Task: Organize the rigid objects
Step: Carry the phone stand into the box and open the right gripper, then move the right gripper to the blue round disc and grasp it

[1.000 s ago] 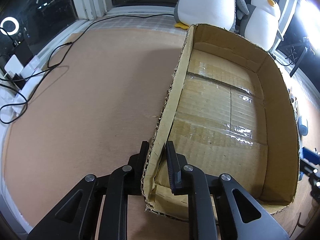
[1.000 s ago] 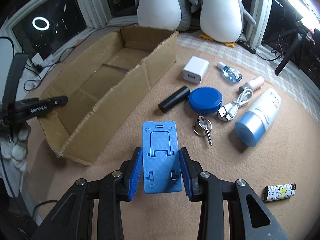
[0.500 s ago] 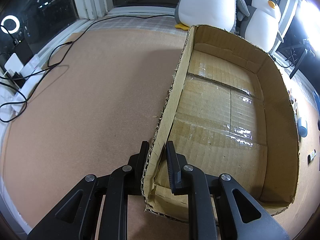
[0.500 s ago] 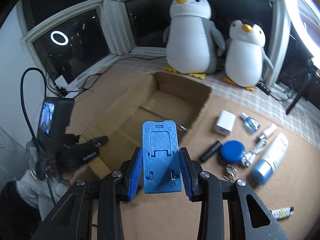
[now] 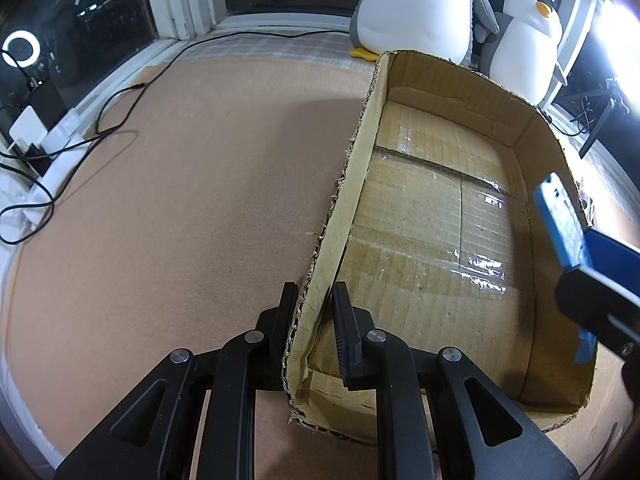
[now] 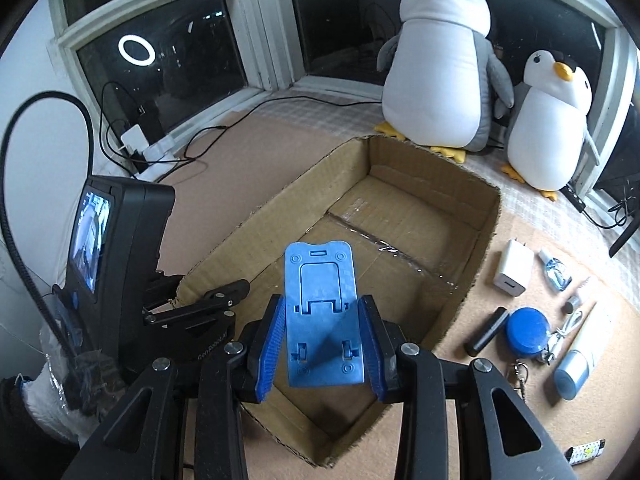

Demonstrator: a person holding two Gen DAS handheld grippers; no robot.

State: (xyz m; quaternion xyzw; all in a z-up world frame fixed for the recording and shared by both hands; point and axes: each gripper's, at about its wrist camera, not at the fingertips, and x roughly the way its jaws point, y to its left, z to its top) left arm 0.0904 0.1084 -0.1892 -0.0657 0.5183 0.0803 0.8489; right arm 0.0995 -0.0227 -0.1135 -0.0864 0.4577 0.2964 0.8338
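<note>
Blue phone stand (image 6: 322, 316) pinched flat between the blue pads of the right gripper (image 6: 322, 334), held in the air over the near end of the open cardboard box (image 6: 486, 216); also visible in the left wrist view at the right edge, above the far wall (image 5: 560, 216); box floor bare, taped seam glossy.

Left gripper (image 5: 314, 322) straddling the near long wall of the box, one finger outside, one inside; outer finger against the cardboard, small gap seeming to remain at the inner one, so firmly clamped or merely bracketing: cannot tell.

Risks, judged from here:
- stand gripped only along its lower edges, most of it projecting forward; slip or pivot likely if lowered fast or knocked on a wall;
- release from height: hard plastic on slick tape, probable bounce or skid toward a corner;
- box light, wall ragged; if left hold loose, nudge from right gripper could shift or tip it;
- two tools close together at the near corner; collision possible during descent.

Outside, right of box, well apart from it: white charger (image 6: 512, 268), black tube (image 6: 486, 330), round blue case (image 6: 526, 330), keys (image 6: 520, 374), lighter (image 6: 586, 450); not yet boxed.
</note>
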